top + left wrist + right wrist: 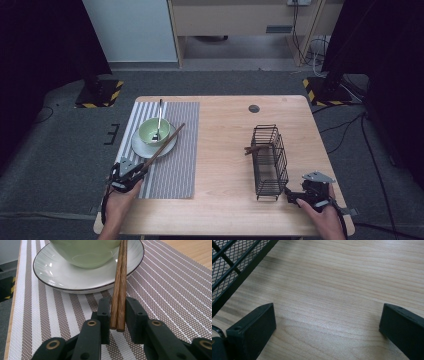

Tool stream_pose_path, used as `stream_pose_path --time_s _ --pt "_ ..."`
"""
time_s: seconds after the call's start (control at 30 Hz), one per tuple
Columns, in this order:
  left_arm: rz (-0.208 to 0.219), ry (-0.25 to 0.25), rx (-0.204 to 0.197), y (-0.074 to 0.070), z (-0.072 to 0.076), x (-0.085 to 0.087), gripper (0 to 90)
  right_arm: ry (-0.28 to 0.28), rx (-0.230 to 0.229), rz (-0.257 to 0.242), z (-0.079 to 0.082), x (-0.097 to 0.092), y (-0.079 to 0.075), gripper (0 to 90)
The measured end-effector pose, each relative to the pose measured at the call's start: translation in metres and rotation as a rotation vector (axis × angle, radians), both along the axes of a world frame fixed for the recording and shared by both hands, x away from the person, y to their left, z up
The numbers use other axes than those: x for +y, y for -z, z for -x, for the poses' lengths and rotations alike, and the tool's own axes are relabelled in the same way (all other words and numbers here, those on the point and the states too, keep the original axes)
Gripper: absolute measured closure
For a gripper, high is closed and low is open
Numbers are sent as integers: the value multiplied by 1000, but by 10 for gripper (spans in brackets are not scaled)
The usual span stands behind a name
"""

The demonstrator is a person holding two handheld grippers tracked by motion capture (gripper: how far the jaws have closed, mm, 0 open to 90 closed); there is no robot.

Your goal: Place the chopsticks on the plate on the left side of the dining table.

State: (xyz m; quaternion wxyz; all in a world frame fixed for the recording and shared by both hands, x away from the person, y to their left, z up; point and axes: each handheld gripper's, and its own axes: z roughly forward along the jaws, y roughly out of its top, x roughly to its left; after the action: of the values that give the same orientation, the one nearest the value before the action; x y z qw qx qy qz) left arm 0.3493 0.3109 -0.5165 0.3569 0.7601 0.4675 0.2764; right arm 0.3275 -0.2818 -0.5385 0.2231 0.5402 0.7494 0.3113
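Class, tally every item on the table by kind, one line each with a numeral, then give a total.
Placemat: 1
Plate: 1
Bowl: 1
Spoon: 1
Chopsticks: 2
Wire basket: 1
Brown piece sticking out of the basket: 1
Total: 8

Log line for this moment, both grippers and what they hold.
left gripper: shut on chopsticks, tips leaning on bowl | right gripper: open, empty, over table beside wire basket

My right claw (328, 325) hangs with its two black jaws spread wide at the lower corners of the frame, bare pale wooden tabletop (342, 285) between them. A black wire-mesh basket (234, 260) crosses the upper left corner.
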Motion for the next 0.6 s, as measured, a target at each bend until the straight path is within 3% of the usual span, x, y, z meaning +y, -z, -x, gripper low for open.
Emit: stream_pose_path --time_s 0.6 --pt "-6 29 4 -1 0 9 733 0 0 0 0 0 0 8"
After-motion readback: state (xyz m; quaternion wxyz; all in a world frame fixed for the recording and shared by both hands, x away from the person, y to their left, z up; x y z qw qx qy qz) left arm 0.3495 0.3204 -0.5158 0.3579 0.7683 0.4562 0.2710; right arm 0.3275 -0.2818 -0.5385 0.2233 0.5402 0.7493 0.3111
